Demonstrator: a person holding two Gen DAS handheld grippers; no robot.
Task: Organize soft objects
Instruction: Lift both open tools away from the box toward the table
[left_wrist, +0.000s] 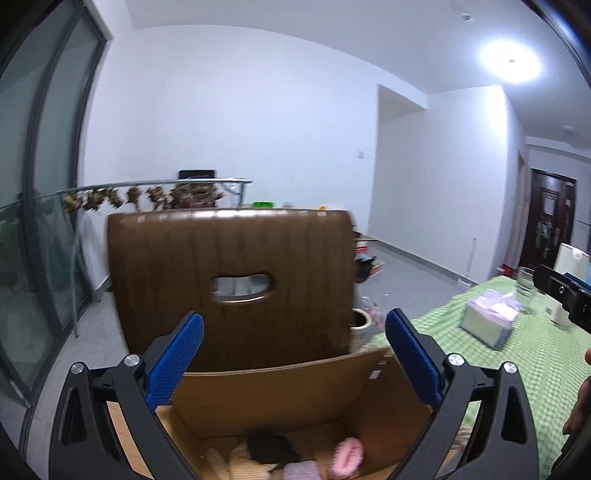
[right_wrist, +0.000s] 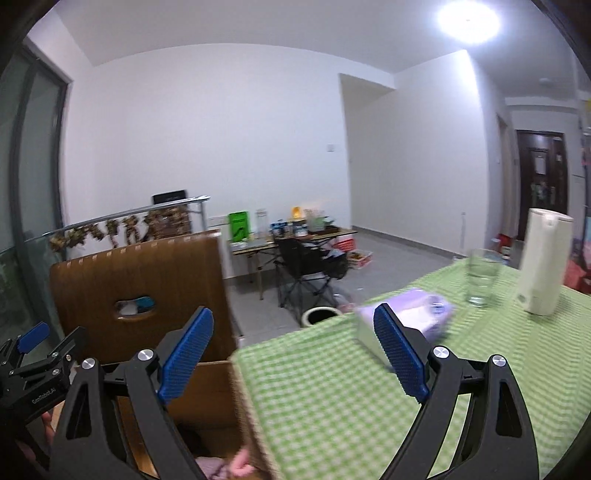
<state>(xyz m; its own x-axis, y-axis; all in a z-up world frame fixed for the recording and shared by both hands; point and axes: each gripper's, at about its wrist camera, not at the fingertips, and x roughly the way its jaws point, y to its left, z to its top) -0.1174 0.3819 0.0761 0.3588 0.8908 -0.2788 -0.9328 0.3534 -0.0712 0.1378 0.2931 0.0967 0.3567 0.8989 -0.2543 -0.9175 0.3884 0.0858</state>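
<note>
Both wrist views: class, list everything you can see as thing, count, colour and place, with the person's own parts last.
cardboard box: one, brown, open, beside the table
soft toys: several, cream, black, pink, inside the box
chair: one, brown, behind the box
tablecloth: one, green check, on the table
tissue box: one, lilac, on the tablecloth
glass: one, clear, near the kettle
kettle: one, white, far right
left hand-held gripper: open, empty
right hand-held gripper: open, empty

The soft toys (left_wrist: 295, 461) in the cardboard box (left_wrist: 280, 391) are cut off by the bottom edge. The tissue box (left_wrist: 489, 323) on the right is blurred, its print unreadable.
</note>
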